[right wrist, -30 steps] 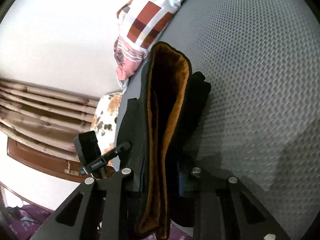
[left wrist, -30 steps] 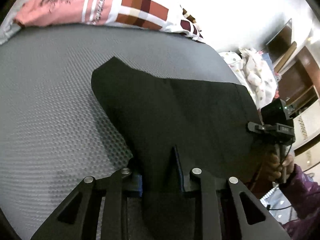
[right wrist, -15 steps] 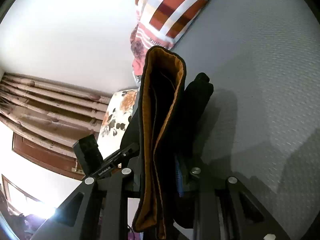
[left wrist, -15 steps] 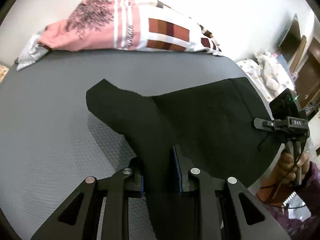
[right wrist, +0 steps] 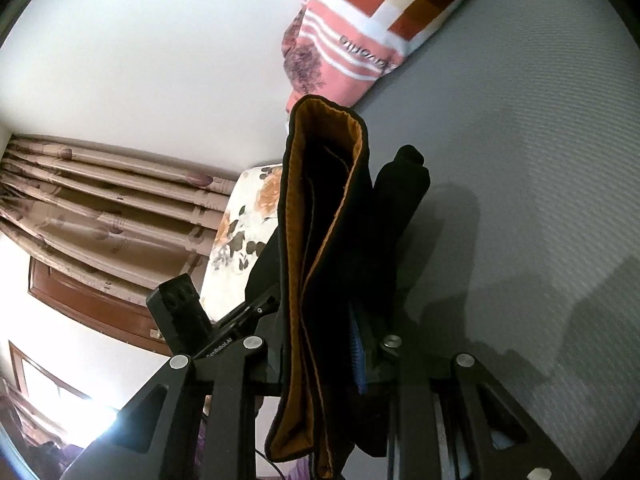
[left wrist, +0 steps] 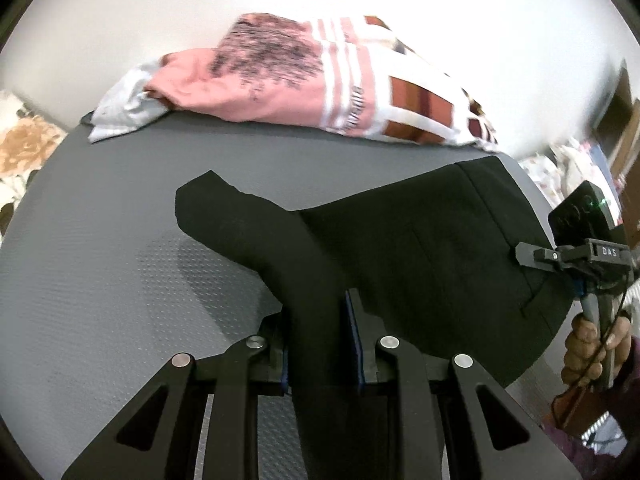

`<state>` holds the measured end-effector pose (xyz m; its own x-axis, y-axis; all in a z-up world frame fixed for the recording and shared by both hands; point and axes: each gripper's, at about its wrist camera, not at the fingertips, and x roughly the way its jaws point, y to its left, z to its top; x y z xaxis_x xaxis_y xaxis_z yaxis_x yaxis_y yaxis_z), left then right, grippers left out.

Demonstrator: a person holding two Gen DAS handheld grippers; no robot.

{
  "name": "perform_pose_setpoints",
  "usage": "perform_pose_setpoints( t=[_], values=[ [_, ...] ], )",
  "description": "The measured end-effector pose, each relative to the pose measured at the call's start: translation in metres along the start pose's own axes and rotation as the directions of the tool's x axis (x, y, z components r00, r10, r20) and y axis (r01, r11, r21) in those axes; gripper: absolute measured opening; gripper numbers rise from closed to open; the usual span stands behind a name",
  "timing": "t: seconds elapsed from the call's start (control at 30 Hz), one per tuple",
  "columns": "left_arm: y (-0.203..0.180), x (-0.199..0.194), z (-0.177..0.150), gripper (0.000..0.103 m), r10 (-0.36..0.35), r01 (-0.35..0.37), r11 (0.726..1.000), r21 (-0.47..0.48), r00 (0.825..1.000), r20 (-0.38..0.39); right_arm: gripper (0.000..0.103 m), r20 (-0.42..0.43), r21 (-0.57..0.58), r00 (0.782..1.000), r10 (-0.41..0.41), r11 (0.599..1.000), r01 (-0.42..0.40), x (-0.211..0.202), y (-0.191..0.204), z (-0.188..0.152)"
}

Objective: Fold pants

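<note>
Hanging between two tools is one pair of black pants (left wrist: pixel 420 248). The pants are lifted off the grey bed (left wrist: pixel 100 260), stretched out from one tool to the other, with one leg end (left wrist: pixel 208 208) sticking out over the bed.

The left tool (left wrist: pixel 322 336) is clamped on a bunch of the black cloth. The cloth fills the gap between its two fingers (left wrist: pixel 354 332), and each finger has a blue pad pressing on it. The right tool (left wrist: pixel 576 264) shows at the far edge of the pants in this view, with one hand (left wrist: pixel 592 348) wrapped around its grip and a purple sleeve (left wrist: pixel 608 432) below it.

In the right wrist view, the right tool (right wrist: pixel 320 344) is clamped on the waist end of the pants (right wrist: pixel 400 208). The waist has an orange lining (right wrist: pixel 320 240) inside, and it stands up tall between the two fingers. One blue pad (right wrist: pixel 356 356) shows on the right side of the cloth. The left tool (right wrist: pixel 188 320) can be seen low on the left, past the pants.

One dark shadow falls on the bed (right wrist: pixel 540 160) beside the pants.

At the far side of the bed lies one pink, white and brown blanket (left wrist: pixel 320 88), bunched up against the white wall (left wrist: pixel 200 8). One flowery cushion (right wrist: pixel 248 232) sits past the bed edge. Brown curtains (right wrist: pixel 100 200) hang along the wall beyond it.
</note>
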<state>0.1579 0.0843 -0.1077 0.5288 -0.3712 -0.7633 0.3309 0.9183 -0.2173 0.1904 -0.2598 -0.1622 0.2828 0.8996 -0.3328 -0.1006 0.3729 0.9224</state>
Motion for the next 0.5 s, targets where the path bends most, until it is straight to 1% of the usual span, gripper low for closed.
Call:
perform_pose_setpoints(
  t=[0.2,0.43,0.5],
  values=[
    [0.041,-0.002,0.019,0.021,0.043,-0.04,0.997,-0.061,0.998,0.042,0.024,-0.005,-0.019,1.0,0.031,0.999,-0.031,0.043,0.017,0.025],
    [0.08,-0.005,0.052,0.02,0.093,-0.084,0.992,-0.091,0.991,0.096,0.024,0.006,-0.043,0.998,0.066,0.997,-0.066,0.082,0.037,0.06],
    [0.088,-0.004,0.065,0.02,0.113,-0.104,0.991,-0.086,0.988,0.109,0.024,0.014,-0.046,0.997,0.077,0.996,-0.076,0.093,0.041,0.072]
  ],
)
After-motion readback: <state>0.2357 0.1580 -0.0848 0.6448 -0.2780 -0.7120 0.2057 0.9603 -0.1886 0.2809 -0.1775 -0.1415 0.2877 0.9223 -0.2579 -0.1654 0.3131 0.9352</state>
